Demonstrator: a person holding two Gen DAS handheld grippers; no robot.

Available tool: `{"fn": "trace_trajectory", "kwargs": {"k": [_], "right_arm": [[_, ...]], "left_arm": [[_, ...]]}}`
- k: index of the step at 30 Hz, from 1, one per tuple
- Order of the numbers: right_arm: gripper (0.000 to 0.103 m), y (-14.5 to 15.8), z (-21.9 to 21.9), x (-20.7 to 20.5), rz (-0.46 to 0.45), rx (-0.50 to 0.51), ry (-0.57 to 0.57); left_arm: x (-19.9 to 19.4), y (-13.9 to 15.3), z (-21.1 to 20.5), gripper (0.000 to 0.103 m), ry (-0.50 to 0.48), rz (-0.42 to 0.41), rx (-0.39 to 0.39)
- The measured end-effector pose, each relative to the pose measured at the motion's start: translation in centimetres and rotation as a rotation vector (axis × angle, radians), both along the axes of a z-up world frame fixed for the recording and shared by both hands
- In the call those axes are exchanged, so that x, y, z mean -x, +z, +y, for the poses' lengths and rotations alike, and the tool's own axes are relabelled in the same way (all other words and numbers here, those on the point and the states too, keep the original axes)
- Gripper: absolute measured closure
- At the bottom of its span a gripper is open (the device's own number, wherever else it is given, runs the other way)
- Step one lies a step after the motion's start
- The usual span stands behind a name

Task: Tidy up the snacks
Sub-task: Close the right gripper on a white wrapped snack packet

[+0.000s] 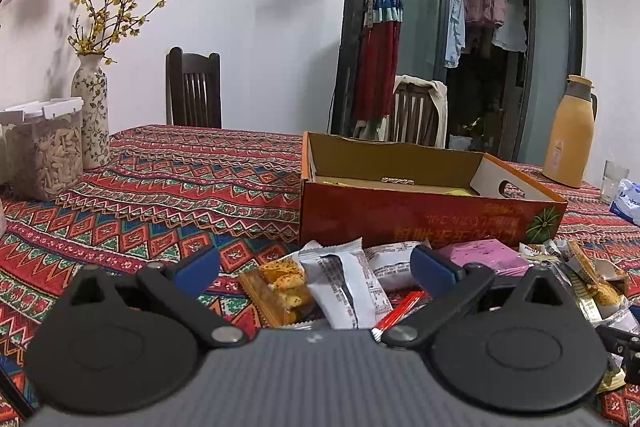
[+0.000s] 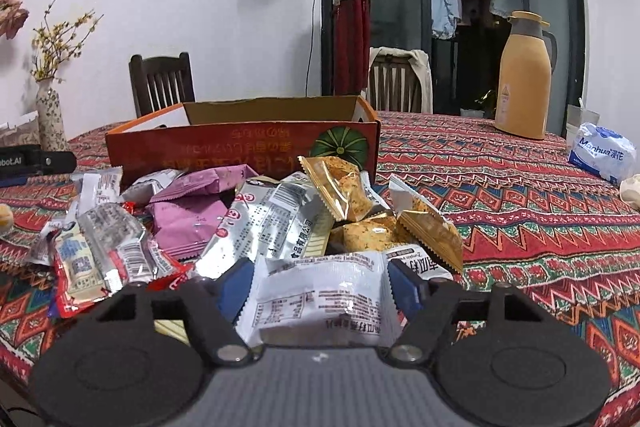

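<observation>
An open orange cardboard box (image 1: 432,215) stands on the patterned table; it also shows in the right wrist view (image 2: 240,147). A pile of snack packets lies in front of it. My left gripper (image 1: 316,267) is open over the pile, with a white packet (image 1: 344,287) and a golden cracker packet (image 1: 280,287) between and below its blue pads (image 1: 434,267). My right gripper (image 2: 320,285) has its pads against a white packet (image 2: 320,291). Pink packets (image 2: 192,211), golden packets (image 2: 348,191) and a silver packet (image 2: 272,219) lie beyond it.
A floral vase (image 1: 92,115) and a clear seed jar (image 1: 48,151) stand at the left. A yellow thermos (image 2: 524,79) and a white tissue pack (image 2: 604,151) stand at the right. Chairs (image 1: 194,87) stand behind the table.
</observation>
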State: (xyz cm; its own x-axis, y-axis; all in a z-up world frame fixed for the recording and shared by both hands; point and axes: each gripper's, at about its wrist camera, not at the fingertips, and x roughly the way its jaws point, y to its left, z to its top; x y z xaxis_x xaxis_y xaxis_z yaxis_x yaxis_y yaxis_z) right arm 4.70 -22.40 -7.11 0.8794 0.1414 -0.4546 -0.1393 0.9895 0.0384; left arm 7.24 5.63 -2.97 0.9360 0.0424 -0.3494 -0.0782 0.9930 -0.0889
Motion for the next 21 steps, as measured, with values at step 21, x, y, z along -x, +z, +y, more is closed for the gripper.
{"fn": "trace_trajectory", "kwargs": {"k": [21], "right_arm": [[0.058, -0.3, 0.0, 1.4, -0.068, -0.008, 0.034]], "left_arm": [[0.0, 0.0, 0.1, 0.000, 0.023, 0.012, -0.004]]}}
